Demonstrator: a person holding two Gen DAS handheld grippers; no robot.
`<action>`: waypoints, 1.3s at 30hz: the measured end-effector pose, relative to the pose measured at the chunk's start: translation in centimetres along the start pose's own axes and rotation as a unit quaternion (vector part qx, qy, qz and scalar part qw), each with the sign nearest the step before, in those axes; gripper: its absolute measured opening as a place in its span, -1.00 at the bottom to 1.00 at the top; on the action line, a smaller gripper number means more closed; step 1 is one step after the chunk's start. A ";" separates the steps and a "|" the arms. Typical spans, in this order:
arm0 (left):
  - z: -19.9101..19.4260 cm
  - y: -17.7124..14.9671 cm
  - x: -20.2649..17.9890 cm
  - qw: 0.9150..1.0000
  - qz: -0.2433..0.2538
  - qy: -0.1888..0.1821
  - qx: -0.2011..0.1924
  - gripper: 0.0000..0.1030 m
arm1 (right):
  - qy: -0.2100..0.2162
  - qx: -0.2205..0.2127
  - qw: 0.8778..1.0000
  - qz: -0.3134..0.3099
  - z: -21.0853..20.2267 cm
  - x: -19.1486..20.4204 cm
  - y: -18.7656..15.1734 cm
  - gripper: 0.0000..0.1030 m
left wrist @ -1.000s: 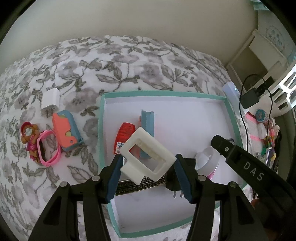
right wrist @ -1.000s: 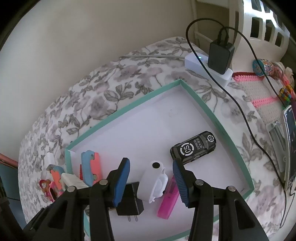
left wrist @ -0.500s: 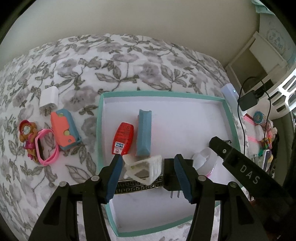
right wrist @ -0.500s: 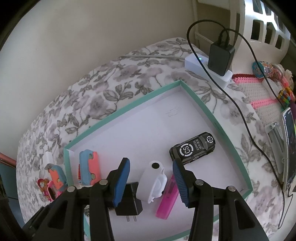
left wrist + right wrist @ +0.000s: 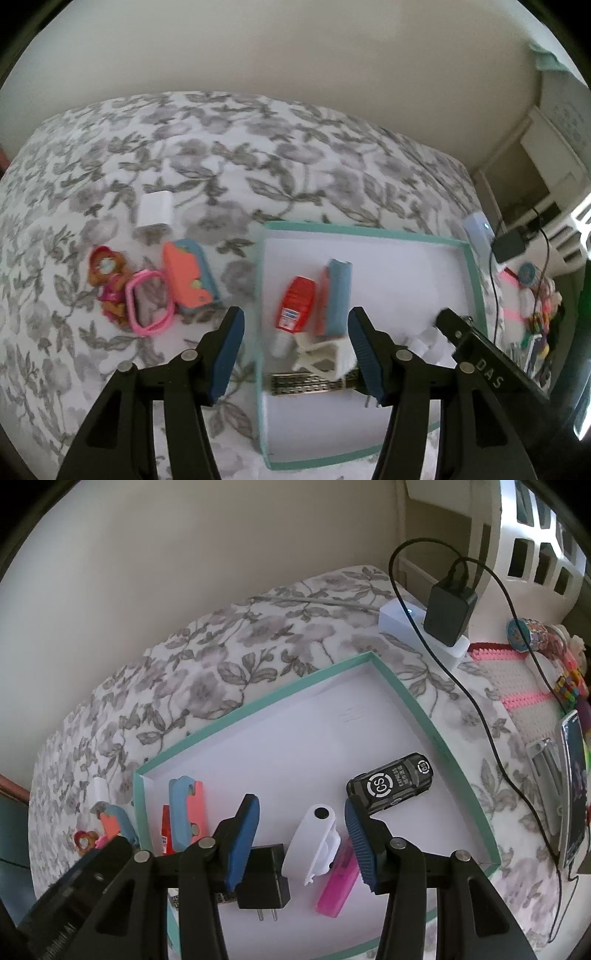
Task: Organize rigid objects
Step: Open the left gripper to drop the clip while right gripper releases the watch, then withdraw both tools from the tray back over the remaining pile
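Note:
A teal-rimmed white tray [image 5: 469, 280] [image 5: 436, 716] lies on a floral cloth. In it are a red bottle [image 5: 297, 302], a blue and coral block [image 5: 338, 295] [image 5: 184, 812], a white frame piece [image 5: 325, 354], a patterned bar [image 5: 310, 386], a black plug [image 5: 264, 880], a white holder [image 5: 314, 843], a pink piece [image 5: 338, 880] and a black toy car [image 5: 393, 782]. My left gripper [image 5: 293, 352] is open and empty above the tray's left rim. My right gripper [image 5: 301, 843] is open and empty above the white holder.
Left of the tray on the cloth lie a coral and blue case [image 5: 190, 278], a pink ring [image 5: 147, 306], a red figure [image 5: 107, 277] and a white charger [image 5: 157, 210]. A power strip with a black adapter [image 5: 448, 614] and cable sits at the right, beside a phone [image 5: 574, 782].
The left gripper let go of the white frame piece, which now lies in the tray by the patterned bar. The left gripper then shifted left. The right gripper barely moved.

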State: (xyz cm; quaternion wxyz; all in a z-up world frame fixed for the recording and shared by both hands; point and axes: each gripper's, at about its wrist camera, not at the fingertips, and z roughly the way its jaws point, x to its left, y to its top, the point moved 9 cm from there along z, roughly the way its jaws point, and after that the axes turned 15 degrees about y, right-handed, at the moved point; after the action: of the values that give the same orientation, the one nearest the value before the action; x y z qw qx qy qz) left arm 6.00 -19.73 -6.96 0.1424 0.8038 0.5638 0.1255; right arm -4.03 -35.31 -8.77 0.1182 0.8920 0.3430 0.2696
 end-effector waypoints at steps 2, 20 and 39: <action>0.2 0.1 0.7 1.000 -0.006 0.010 0.001 0.16 | -0.001 0.001 1.000 -0.003 0.1 0.1 -0.1 0.01; 1.9 0.6 7.0 0.992 -0.090 0.087 0.010 0.81 | -0.027 0.009 0.999 -0.038 0.8 0.8 -0.2 0.77; 2.1 0.8 9.8 0.987 -0.143 0.062 0.024 0.81 | -0.018 -0.037 0.995 -0.087 0.0 3.2 1.0 1.00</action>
State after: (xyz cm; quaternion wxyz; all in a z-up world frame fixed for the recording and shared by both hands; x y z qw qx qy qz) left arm 10.73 -10.96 -8.25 0.1043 0.7086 0.6837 0.1395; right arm -1.55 -33.89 -7.09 0.1801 0.8586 0.4067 0.2548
